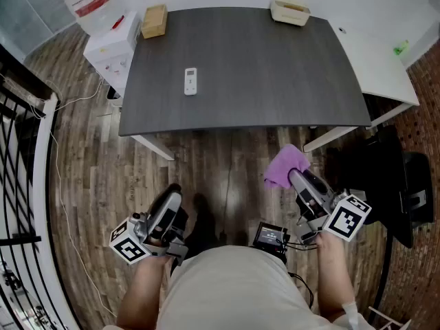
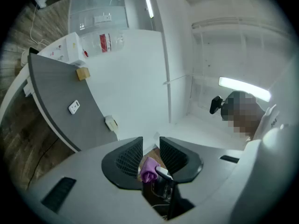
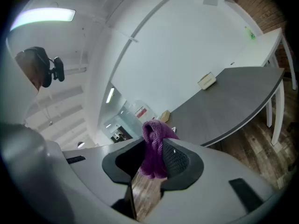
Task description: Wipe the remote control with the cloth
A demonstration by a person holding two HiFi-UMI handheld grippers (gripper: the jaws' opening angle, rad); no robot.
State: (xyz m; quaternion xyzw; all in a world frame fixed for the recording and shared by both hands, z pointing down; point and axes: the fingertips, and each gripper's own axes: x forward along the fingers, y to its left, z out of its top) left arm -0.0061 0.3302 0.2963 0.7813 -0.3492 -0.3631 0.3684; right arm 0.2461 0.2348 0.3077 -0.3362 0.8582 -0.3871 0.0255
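while the right gripper [image 1: 294,175] pinches a soft purple cloth [image 1: 284,165] and the left gripper [image 1: 172,199] stands slightly parted, empty, the white plastic remote control [image 1: 190,81], probably light and slippery, lies well ahead, best steadied by its long edges.

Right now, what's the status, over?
Left hand-held gripper slightly open, empty. Right hand-held gripper shut on purple cloth. Remote on table, untouched. Box and tray far from it.

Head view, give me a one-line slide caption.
Right gripper holds a purple cloth short of the dark grey table bearing a white remote control.
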